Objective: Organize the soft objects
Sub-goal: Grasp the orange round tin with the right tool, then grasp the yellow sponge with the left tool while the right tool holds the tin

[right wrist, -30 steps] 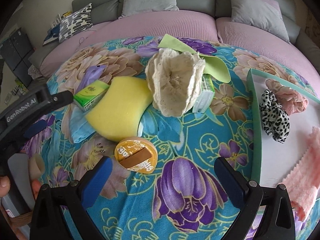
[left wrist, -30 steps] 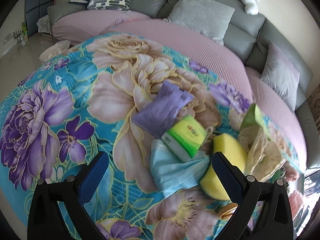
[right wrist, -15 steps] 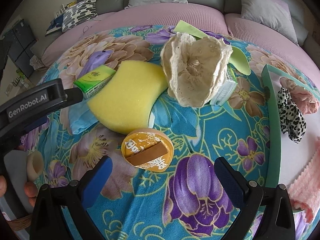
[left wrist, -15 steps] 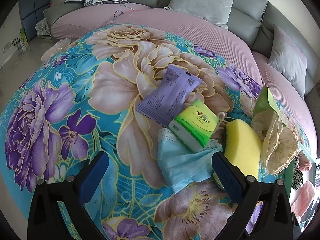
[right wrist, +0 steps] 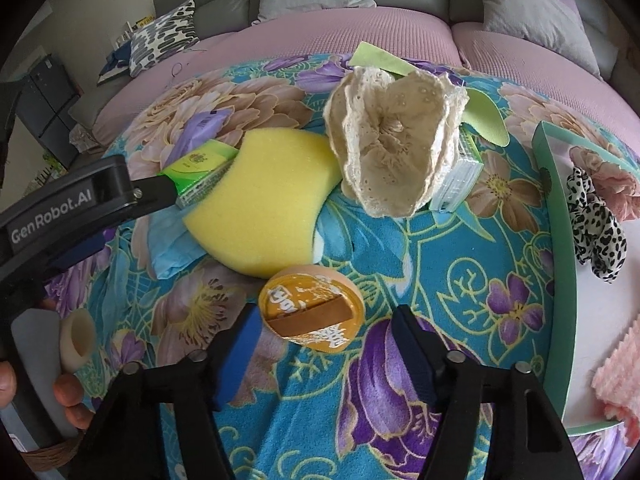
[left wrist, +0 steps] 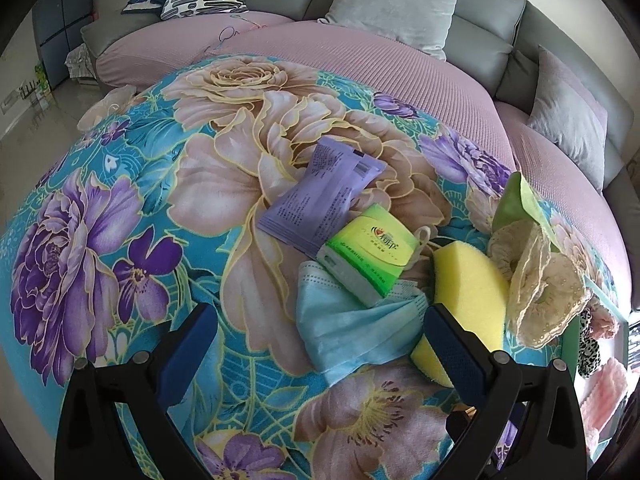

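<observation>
On the flowered blanket (left wrist: 120, 240) lie a blue face mask (left wrist: 352, 328), a green tissue pack (left wrist: 368, 256), a purple packet (left wrist: 324, 196), a yellow sponge (right wrist: 260, 200) and a cream lace cloth (right wrist: 396, 148). My left gripper (left wrist: 320, 314) hovers open over the mask's near edge and holds nothing. My right gripper (right wrist: 326, 312) is closing around a round orange cup (right wrist: 312, 308). The cup sits between the jaws: the left pad is at its rim, and a gap shows at the right pad.
A green-rimmed tray (right wrist: 560, 280) at the right holds a leopard scrunchie (right wrist: 596, 224) and pink cloths (right wrist: 616, 384). A second tissue pack (right wrist: 460, 176) and a green cloth (right wrist: 484, 116) lie behind the lace. A sofa with cushions (left wrist: 392, 4) stands behind.
The right jaws have narrowed from wide open to either side of the orange cup, and that camera has come closer to it. The left gripper stays open, its view tilted slightly.
</observation>
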The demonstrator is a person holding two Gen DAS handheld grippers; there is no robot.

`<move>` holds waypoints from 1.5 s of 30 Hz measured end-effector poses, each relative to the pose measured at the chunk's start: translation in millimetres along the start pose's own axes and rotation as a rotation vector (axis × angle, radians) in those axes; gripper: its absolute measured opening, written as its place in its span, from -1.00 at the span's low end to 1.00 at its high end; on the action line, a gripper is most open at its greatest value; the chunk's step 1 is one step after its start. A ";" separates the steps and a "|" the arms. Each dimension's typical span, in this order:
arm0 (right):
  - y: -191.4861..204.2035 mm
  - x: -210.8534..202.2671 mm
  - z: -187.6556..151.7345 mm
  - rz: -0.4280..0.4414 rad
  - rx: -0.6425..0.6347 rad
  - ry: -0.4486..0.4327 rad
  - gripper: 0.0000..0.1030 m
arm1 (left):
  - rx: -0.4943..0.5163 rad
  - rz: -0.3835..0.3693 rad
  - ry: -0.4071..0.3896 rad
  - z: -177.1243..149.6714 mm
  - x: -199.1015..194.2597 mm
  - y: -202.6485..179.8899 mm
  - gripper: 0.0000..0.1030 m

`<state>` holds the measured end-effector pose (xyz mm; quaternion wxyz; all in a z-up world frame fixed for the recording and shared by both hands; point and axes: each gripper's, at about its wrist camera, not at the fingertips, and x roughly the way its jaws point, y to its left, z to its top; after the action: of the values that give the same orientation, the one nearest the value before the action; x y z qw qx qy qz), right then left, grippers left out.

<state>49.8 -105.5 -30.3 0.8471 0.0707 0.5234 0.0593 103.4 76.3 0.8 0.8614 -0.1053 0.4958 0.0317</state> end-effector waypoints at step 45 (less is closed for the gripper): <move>-78.4 -61.9 0.5 -0.079 0.216 -0.142 0.05 | 0.208 -0.073 -0.019 -12.7 -8.7 -76.1 0.99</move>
<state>24.8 -193.4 10.0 0.8711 0.1448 0.4679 -0.0358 100.3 -0.2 13.5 0.8730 -0.0331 0.4840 -0.0501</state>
